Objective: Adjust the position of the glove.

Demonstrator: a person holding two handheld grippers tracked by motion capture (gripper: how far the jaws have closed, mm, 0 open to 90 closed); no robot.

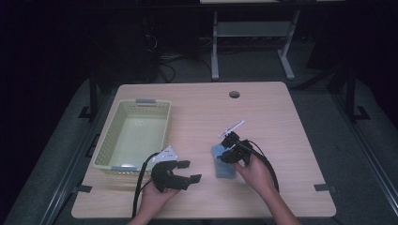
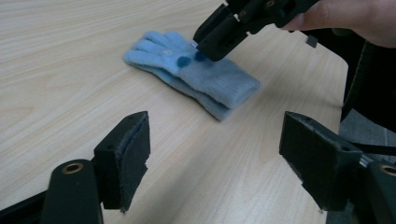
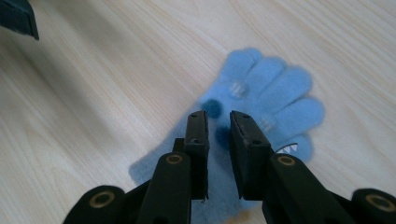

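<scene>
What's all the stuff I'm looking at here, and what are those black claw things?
Glove: one pair stacked, light blue, on the table's near right.
Basket: one, pale yellow-green with grey handles, on the table's left.
White stick-like item: one, beyond the glove; too small to identify.
Table: one, light wood, with a round hole near the far edge.
Left gripper: one, black, jaws wide open, nothing between them, near the basket.
Right gripper: one, black, jaws nearly together, tips down at the glove.
Hands: two, each holding a gripper.
</scene>
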